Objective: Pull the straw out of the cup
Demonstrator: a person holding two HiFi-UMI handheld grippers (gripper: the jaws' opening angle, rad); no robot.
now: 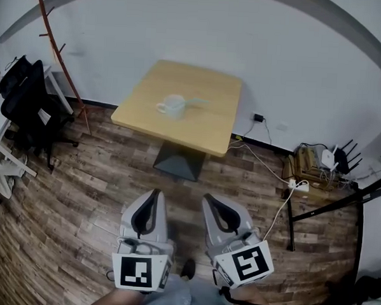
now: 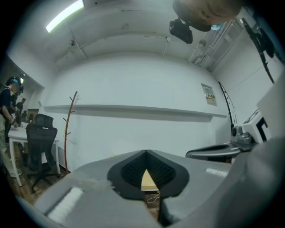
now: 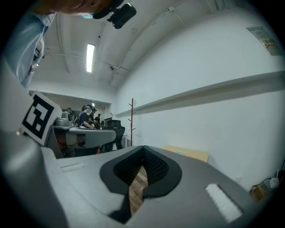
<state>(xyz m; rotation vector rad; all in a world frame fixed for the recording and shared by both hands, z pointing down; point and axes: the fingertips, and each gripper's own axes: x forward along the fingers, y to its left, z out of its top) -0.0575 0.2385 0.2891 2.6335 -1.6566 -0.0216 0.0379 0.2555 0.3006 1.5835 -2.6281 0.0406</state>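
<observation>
In the head view, both grippers hang low over the wooden floor, side by side, noses toward a small wooden table. The left gripper and the right gripper each have their jaws pressed together with nothing between them. The cup stands on the table, well ahead of both sets of jaws and roughly in line with the gap between the two tools. A pale streak leaning out of it to the right looks like the straw, though it is blurred.

In the left gripper view, the jaws are clenched, tips meeting, empty. A sliver of the table shows through the slit below the tips. A coat stand rises off to the left of the jaws, and the right gripper lies to their right.

In the right gripper view, the jaws are likewise clamped on nothing, with floorboards showing through the slit. The table corner lies ahead and to the right of the jaws.
</observation>
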